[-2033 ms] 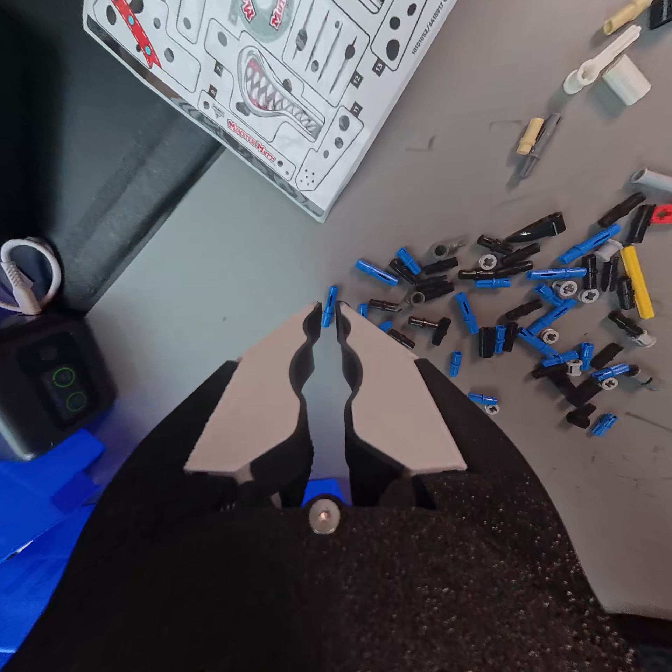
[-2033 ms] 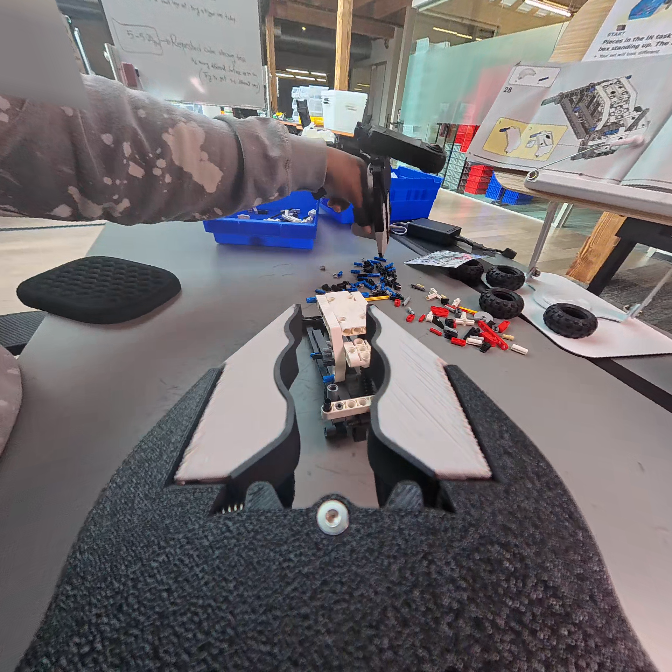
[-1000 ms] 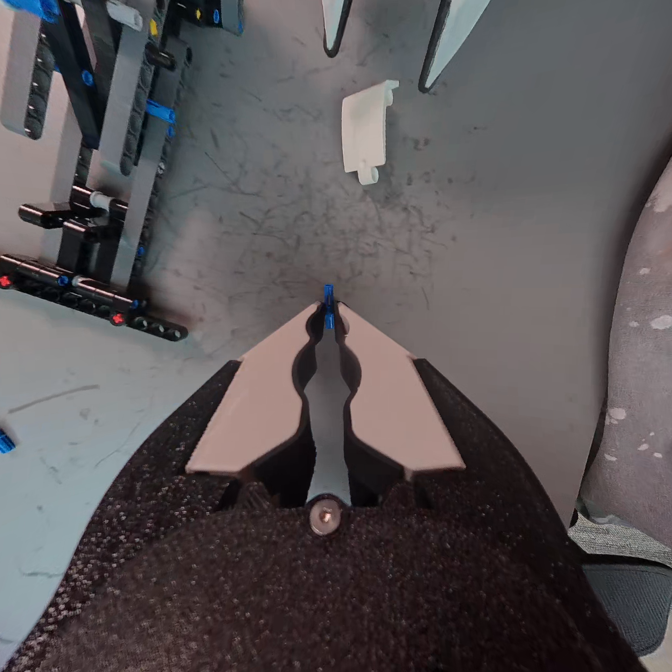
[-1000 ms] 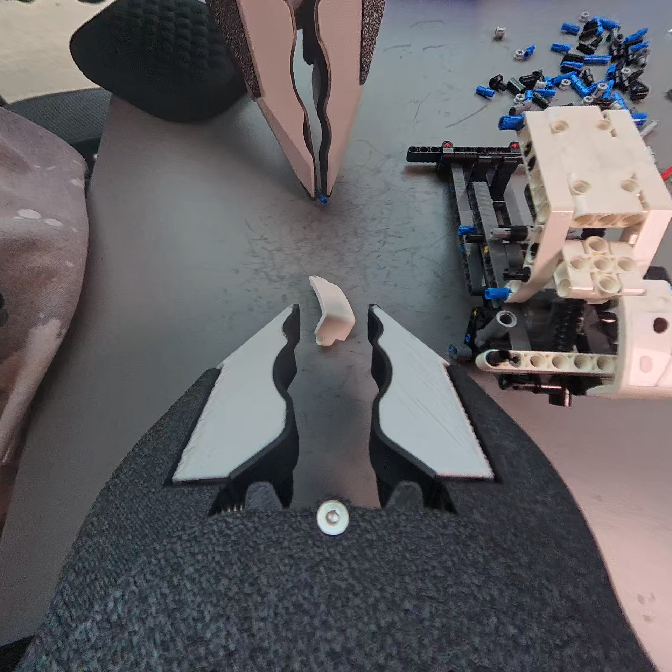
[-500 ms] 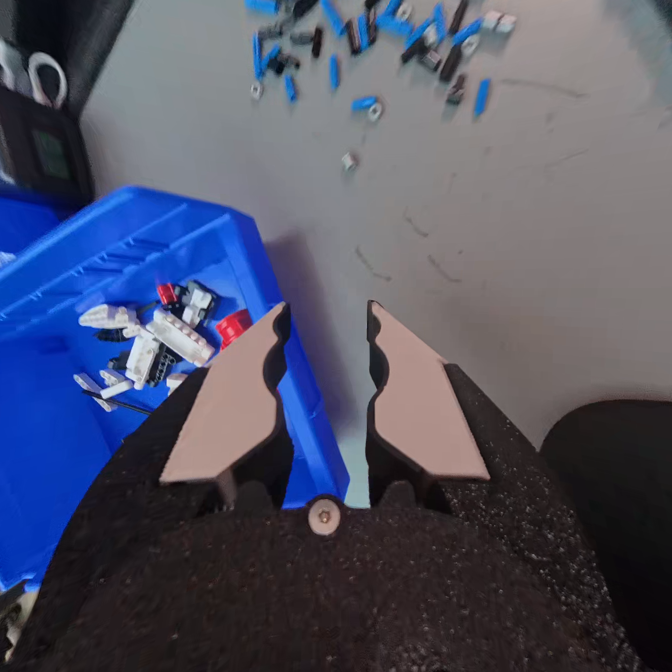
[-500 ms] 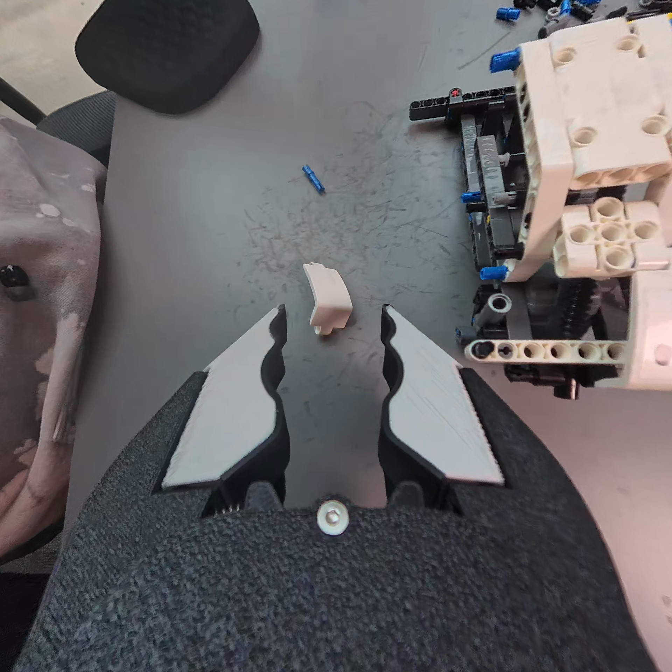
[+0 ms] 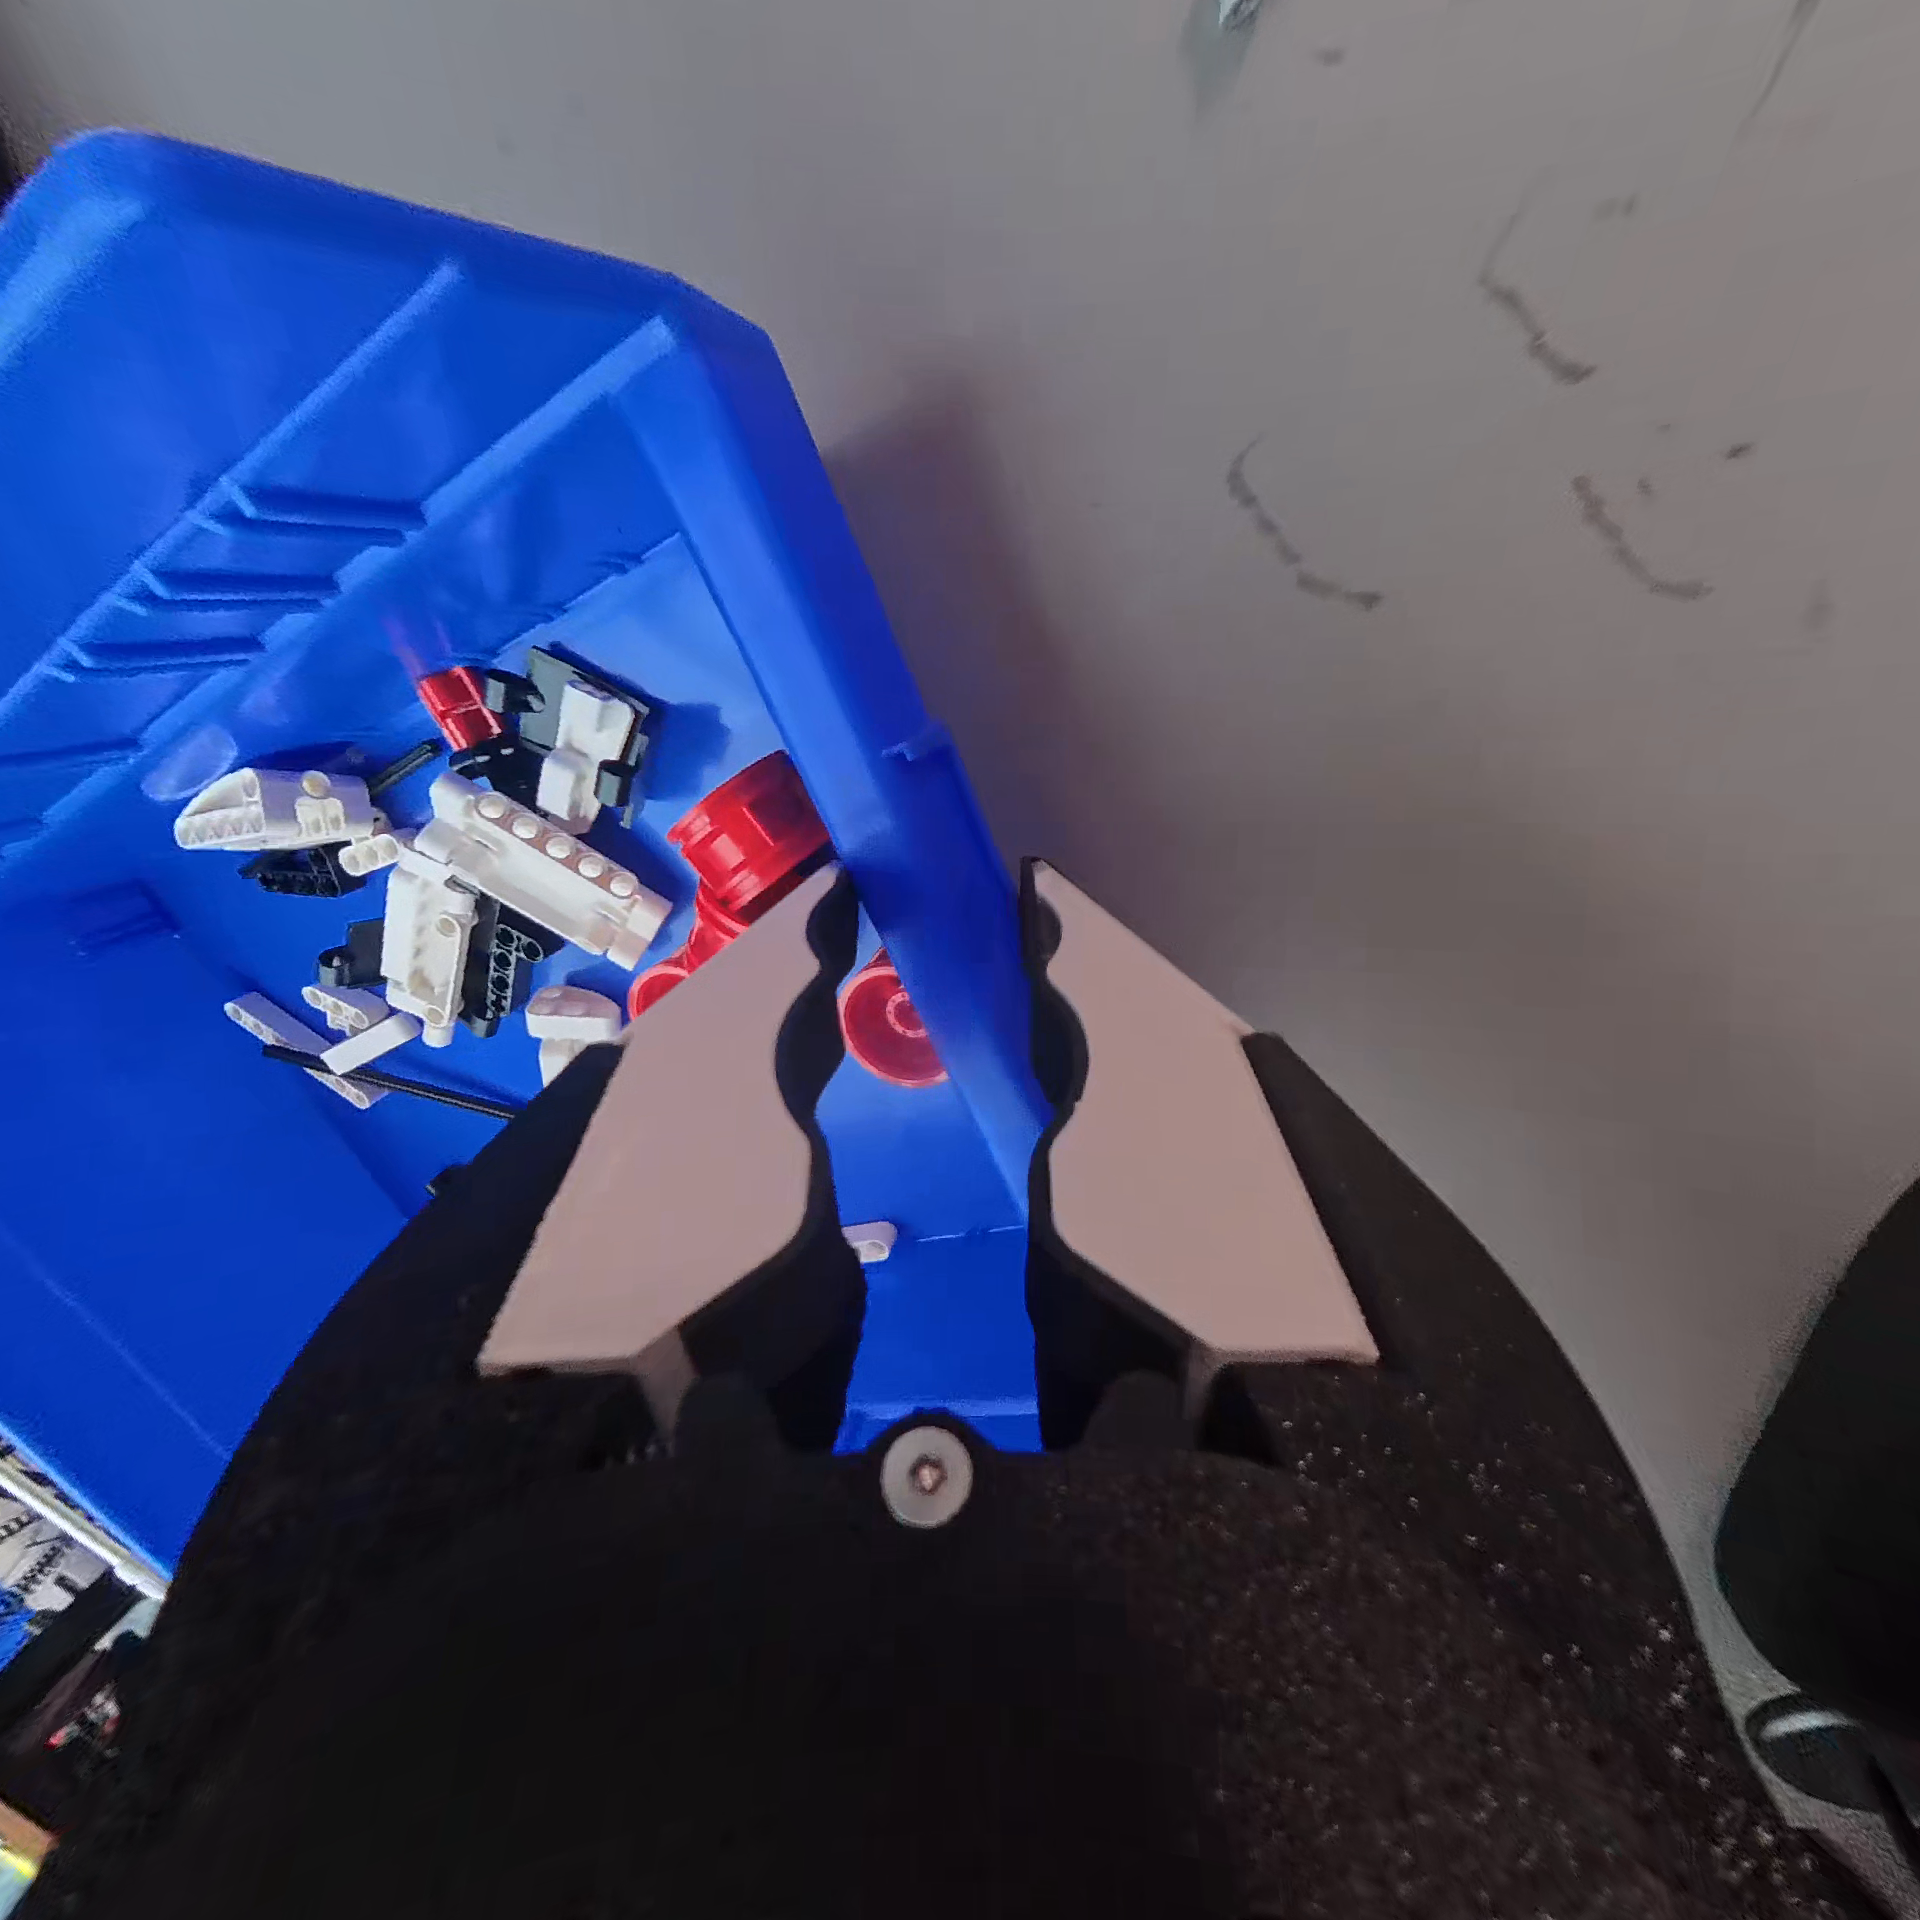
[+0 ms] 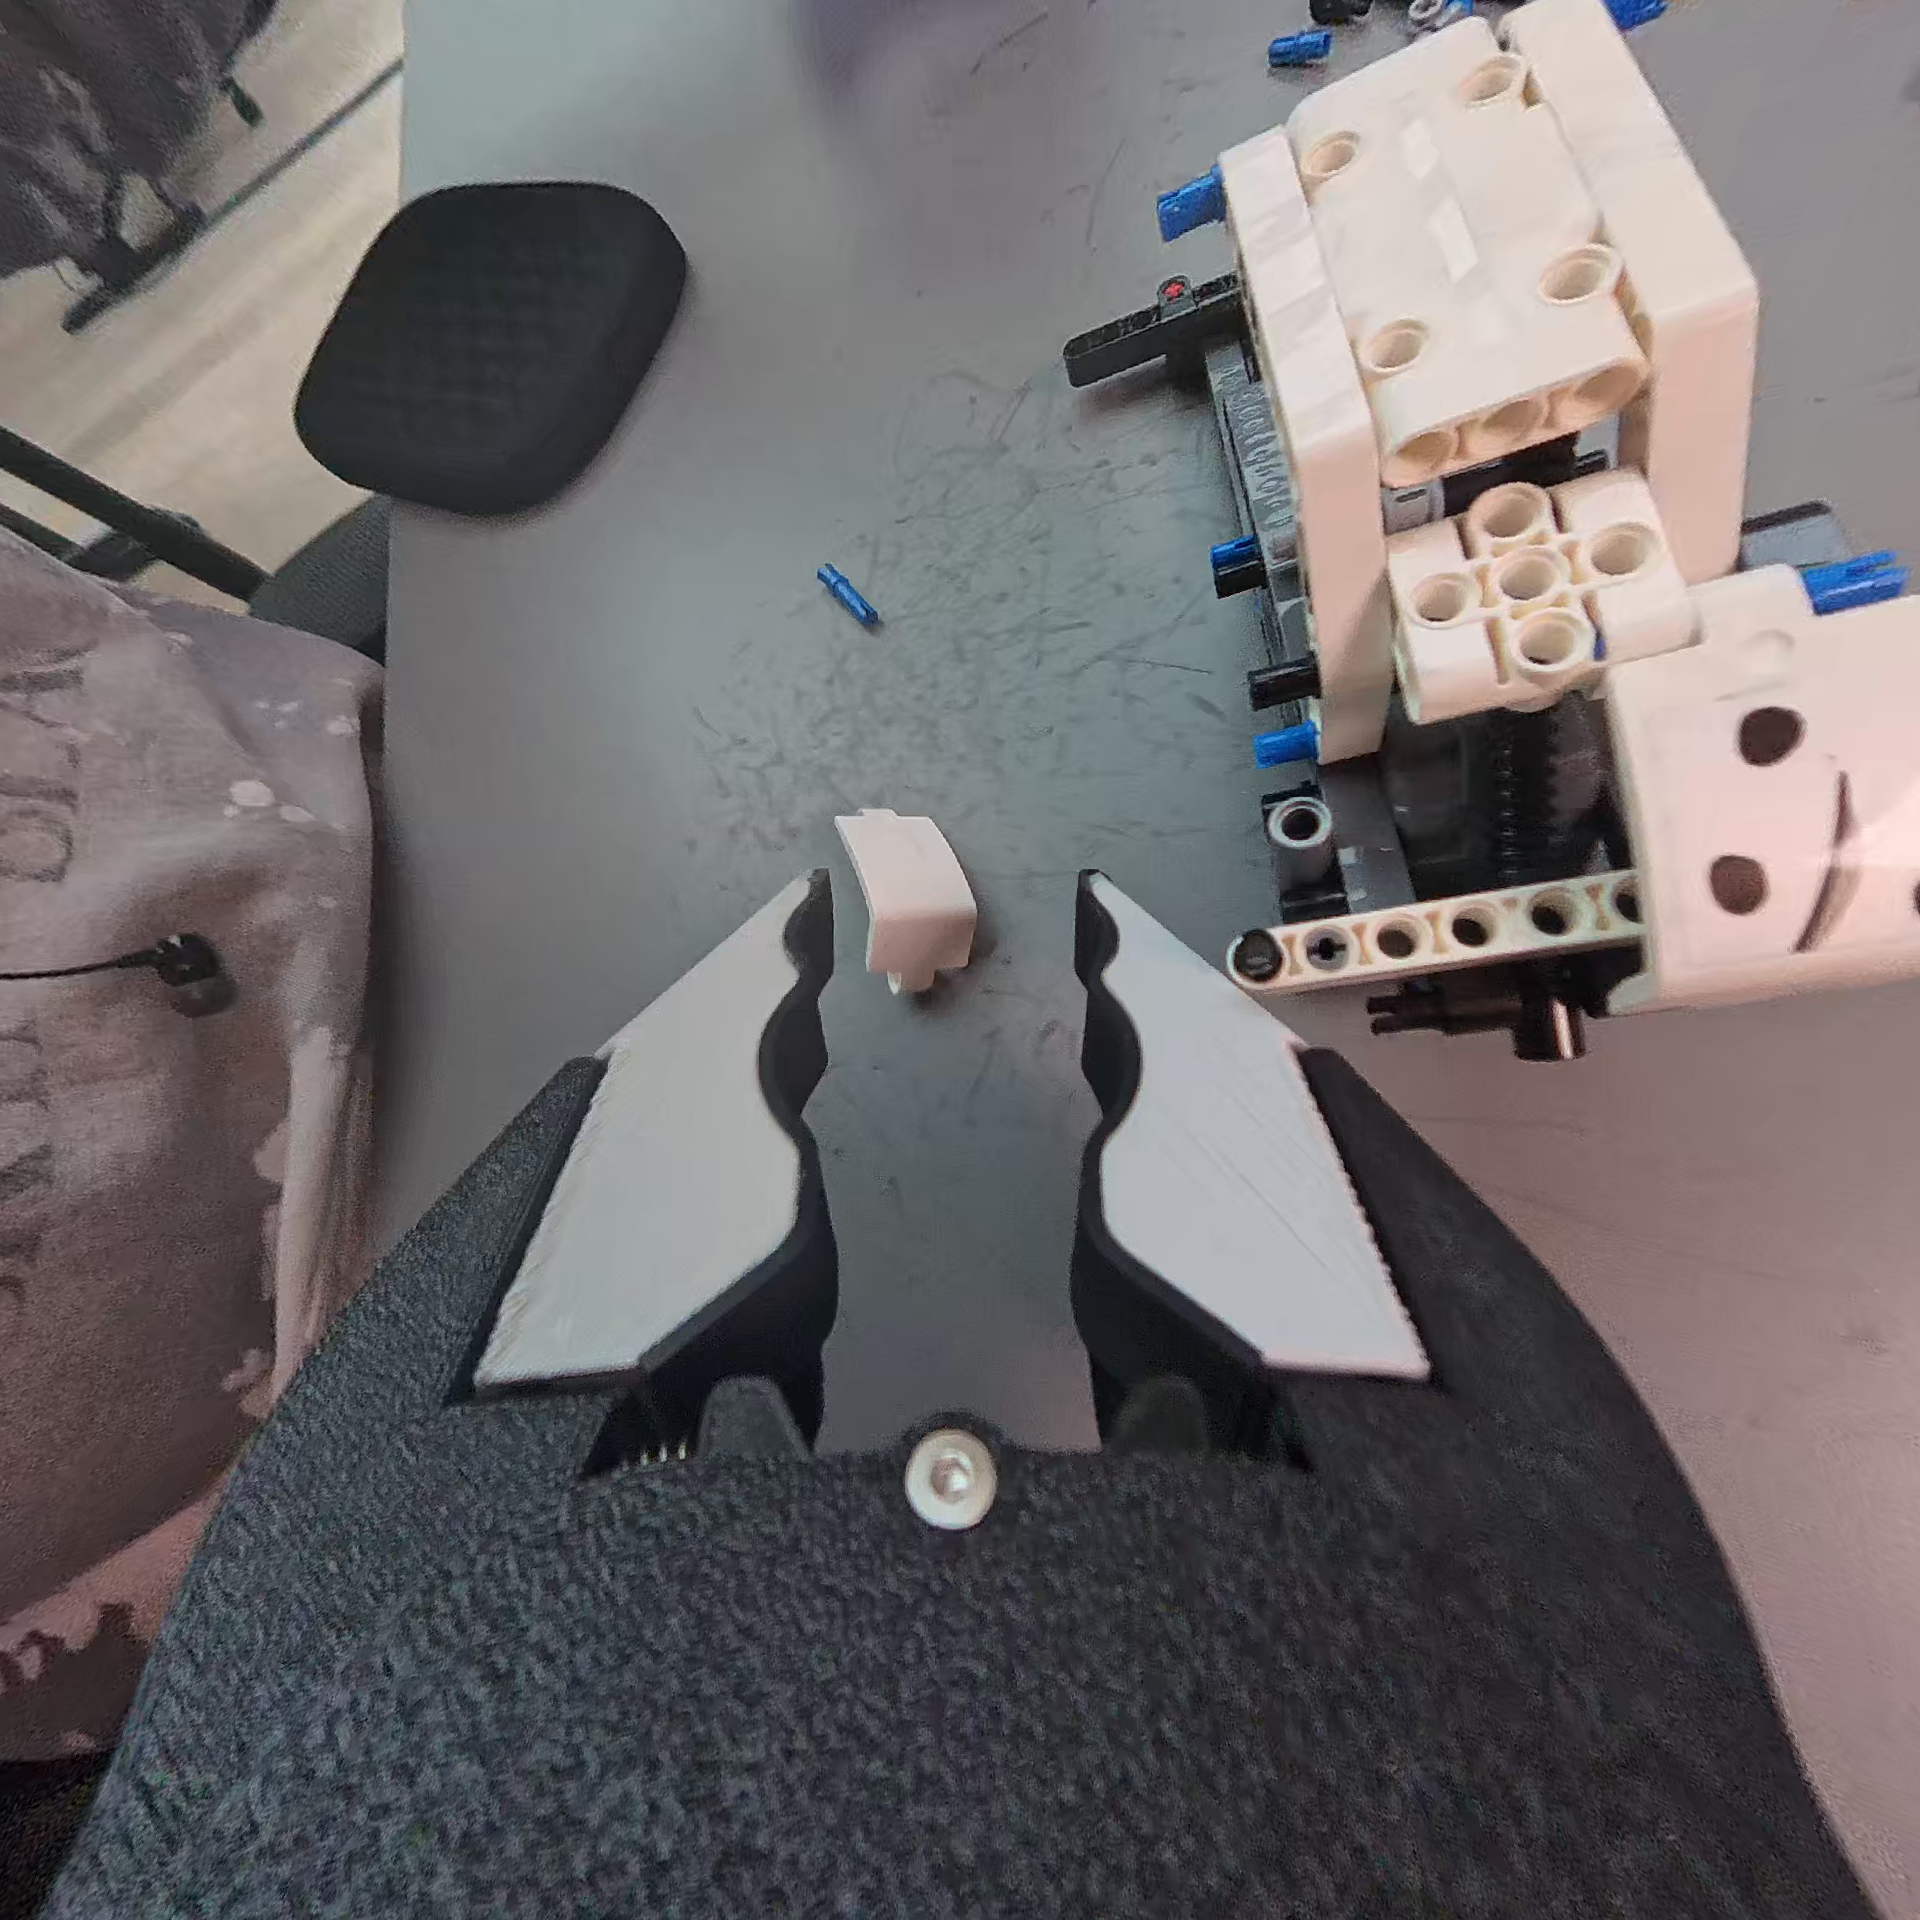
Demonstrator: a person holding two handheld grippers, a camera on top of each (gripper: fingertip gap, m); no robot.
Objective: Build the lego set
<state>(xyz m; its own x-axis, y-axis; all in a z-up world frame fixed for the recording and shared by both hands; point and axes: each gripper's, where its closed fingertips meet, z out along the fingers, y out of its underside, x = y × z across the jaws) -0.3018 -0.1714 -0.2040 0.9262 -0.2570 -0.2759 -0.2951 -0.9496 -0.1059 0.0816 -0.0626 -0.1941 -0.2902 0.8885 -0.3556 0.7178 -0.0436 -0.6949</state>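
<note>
In the right wrist view, a small white curved lego panel lies on the grey table between the tips of my right gripper, which is open and empty. The part-built white and black lego vehicle stands to the right. A blue pin lies on the table beyond the panel. In the left wrist view, my left gripper is open and empty over the right wall of a blue bin. The bin holds white lego pieces, black pieces and red wheel hubs.
A black pad lies at the table's far left edge in the right wrist view. A person's patterned sleeve is at the left. Scuffed grey table lies to the right of the bin. A black rounded object sits at the lower right. The tips of one gripper are about 40 centimeters away from the tips of the other. The right gripper is farther from the black rounded object, some 35 centimeters, than the left, some 20 centimeters.
My left gripper carried the blue pin near the white panel, let it go on the table, opened, and moved over the blue bin. My right gripper left the vehicle and came down around the white panel.
</note>
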